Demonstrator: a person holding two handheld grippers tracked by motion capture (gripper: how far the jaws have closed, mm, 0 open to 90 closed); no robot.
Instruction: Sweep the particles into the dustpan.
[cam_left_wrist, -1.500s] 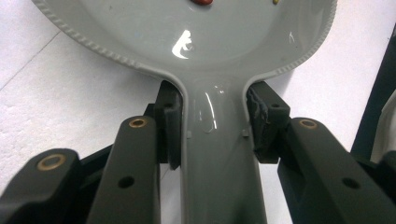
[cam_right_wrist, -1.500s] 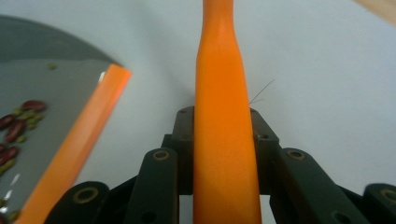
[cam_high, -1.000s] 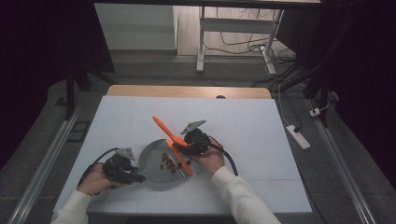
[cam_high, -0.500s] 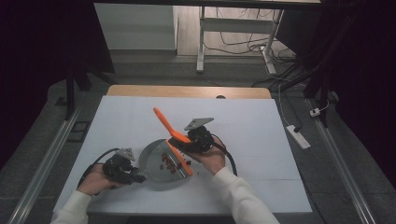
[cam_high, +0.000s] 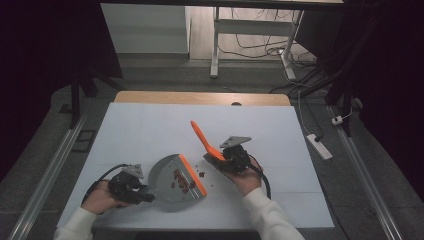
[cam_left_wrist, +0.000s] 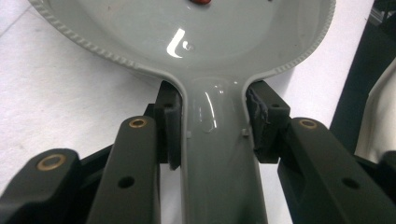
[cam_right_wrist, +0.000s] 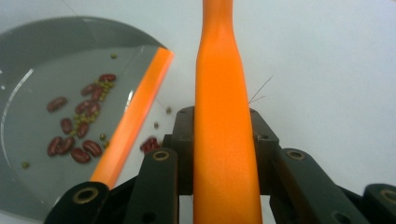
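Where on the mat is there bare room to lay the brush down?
Free: the far half of the white mat beyond the dustpan, and the strip right of the right gripper. Crowded: between the dustpan's orange lip and the brush, where stray beans lie.

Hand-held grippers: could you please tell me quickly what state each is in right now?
Left hand-held gripper: closed on the grey plastic dustpan handle.
Right hand-held gripper: closed on the orange brush handle.

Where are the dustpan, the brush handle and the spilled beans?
dustpan (cam_high: 167, 176): high view, on the bare grey pan floor.
brush handle (cam_right_wrist: 223, 88): right gripper view, on the orange shaft above the jaws.
beans (cam_right_wrist: 77, 129): right gripper view, on the red cluster inside the pan.
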